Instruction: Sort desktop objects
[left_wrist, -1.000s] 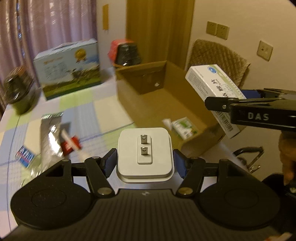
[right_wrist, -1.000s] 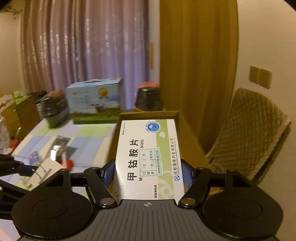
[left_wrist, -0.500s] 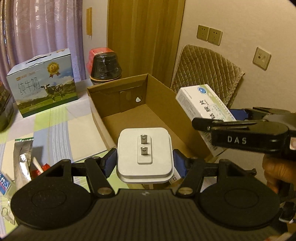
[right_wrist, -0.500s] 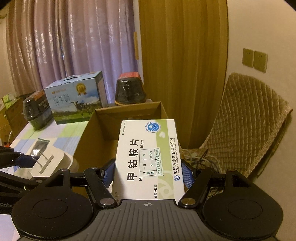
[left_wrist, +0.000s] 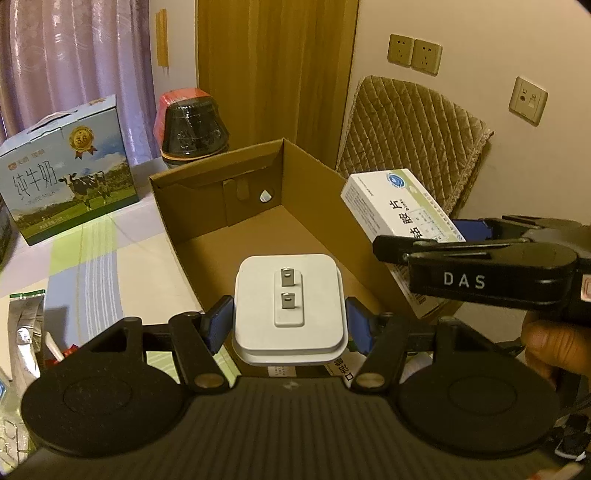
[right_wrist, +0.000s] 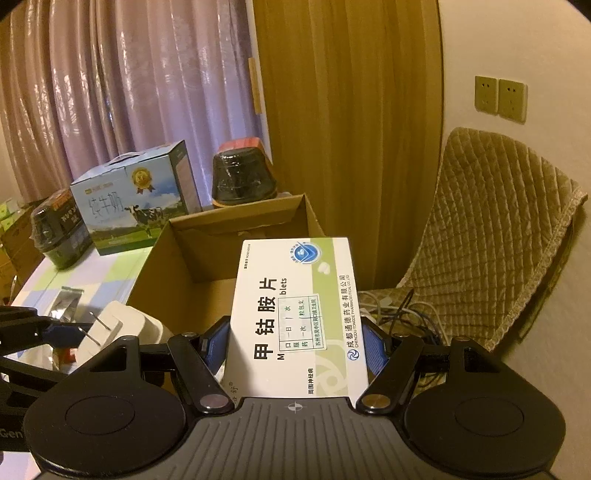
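Checked tablecloth (left_wrist: 110, 258), cardboard box (left_wrist: 295, 236), purple curtains (right_wrist: 129, 92)

Purple curtains (right_wrist: 122, 92), quilted chair (right_wrist: 491, 236), dim warm light.

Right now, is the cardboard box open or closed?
Open. The cardboard box has no lid over it, and its bare brown floor shows from above.

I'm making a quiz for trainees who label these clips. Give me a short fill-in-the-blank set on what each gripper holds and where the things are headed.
1. The left gripper is shut on a white ____ with two metal prongs.
2. The right gripper grips a white and green ____ box.
3. Both items hang near an open ____ box.
4. Behind it stands a carton picturing a ____.

Missing words: charger; medicine; cardboard; cow
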